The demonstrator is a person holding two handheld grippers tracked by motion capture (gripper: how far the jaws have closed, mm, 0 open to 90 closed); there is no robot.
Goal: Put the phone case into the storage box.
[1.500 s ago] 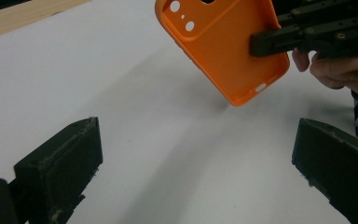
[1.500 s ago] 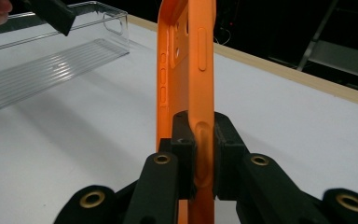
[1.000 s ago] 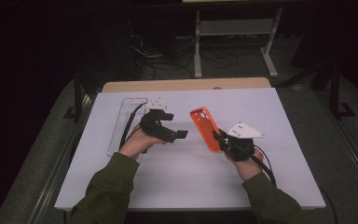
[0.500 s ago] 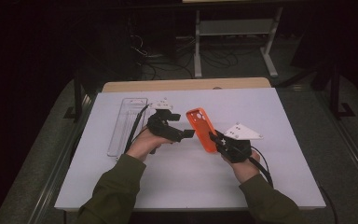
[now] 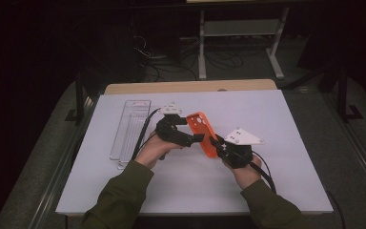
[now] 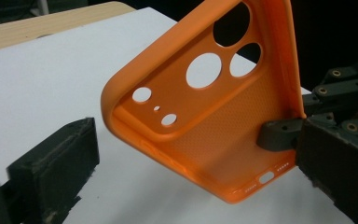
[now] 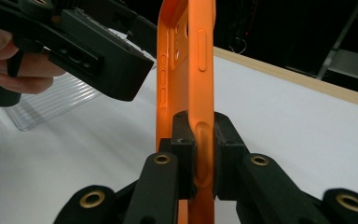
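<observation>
The fingers of the right gripper (image 7: 200,163) are clamped on the side edge of the orange phone case (image 7: 186,70), one finger on each face of it. The case stands up from these fingers, above the white surface (image 5: 276,143). The fingers of the left gripper (image 6: 205,158) are apart, and the bottom part of the case sits between them; its hollow side with the camera holes faces this gripper. Beyond the left hand (image 5: 155,148), a clear plastic tray (image 5: 128,129) lies on the surface.
</observation>
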